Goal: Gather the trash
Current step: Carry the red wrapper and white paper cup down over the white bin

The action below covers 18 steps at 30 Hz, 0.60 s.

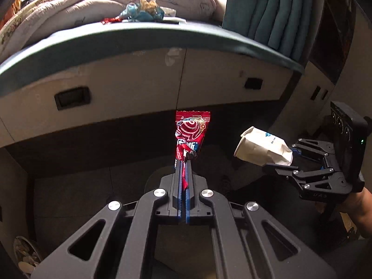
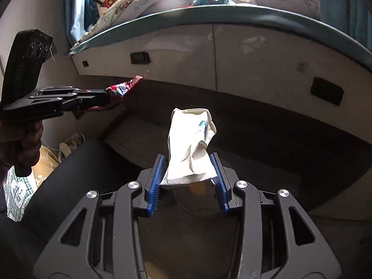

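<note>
Two grips: left gripper (image 1: 185, 162) jaws clamp a red wrapper (image 1: 190, 134), right gripper (image 2: 189, 174) jaws a crumpled white cup (image 2: 190, 148).

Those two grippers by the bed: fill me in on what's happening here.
A person is collecting trash with a handheld gripper in each hand. The left gripper has its jaws shut on a red snack wrapper. The right gripper clamps a crumpled white paper cup. Both pieces are held in the air in front of the bed's base. More wrappers lie on the bed's edge, not yet collected.
</note>
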### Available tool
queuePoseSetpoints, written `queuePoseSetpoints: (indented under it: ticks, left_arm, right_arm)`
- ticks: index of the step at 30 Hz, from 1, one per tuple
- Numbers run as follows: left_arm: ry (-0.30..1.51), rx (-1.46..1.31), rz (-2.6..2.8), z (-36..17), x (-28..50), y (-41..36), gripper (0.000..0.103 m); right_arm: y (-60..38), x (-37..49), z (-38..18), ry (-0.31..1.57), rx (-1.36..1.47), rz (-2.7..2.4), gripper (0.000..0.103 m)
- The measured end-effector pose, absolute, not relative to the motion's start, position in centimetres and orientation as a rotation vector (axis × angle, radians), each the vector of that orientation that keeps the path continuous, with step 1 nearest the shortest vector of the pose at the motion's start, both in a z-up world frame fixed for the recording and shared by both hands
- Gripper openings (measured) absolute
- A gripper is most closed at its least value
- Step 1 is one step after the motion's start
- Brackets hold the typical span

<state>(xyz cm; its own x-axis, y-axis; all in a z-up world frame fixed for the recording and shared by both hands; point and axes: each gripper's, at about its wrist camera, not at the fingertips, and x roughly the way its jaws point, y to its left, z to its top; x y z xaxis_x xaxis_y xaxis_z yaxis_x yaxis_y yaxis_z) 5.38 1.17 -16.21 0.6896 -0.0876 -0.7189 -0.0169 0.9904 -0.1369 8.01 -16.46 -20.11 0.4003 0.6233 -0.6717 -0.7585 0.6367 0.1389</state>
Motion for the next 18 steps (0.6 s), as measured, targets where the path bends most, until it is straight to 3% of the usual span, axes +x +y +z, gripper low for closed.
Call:
queuePoseSetpoints:
  ticks: [7, 18]
  left_arm:
    - [0.893, -0.172, -0.053, -22.1, 7.6, 0.2, 0.000]
    - [0.980, -0.184, -0.047, -26.3, 9.7, 0.5, 0.000]
  right_arm:
    - [-16.8, 9.2, -22.7, 0.788, -0.203, 0.844, 0.038]
    - [-15.5, 11.4, -26.5, 0.867, -0.171, 0.848, 0.038]
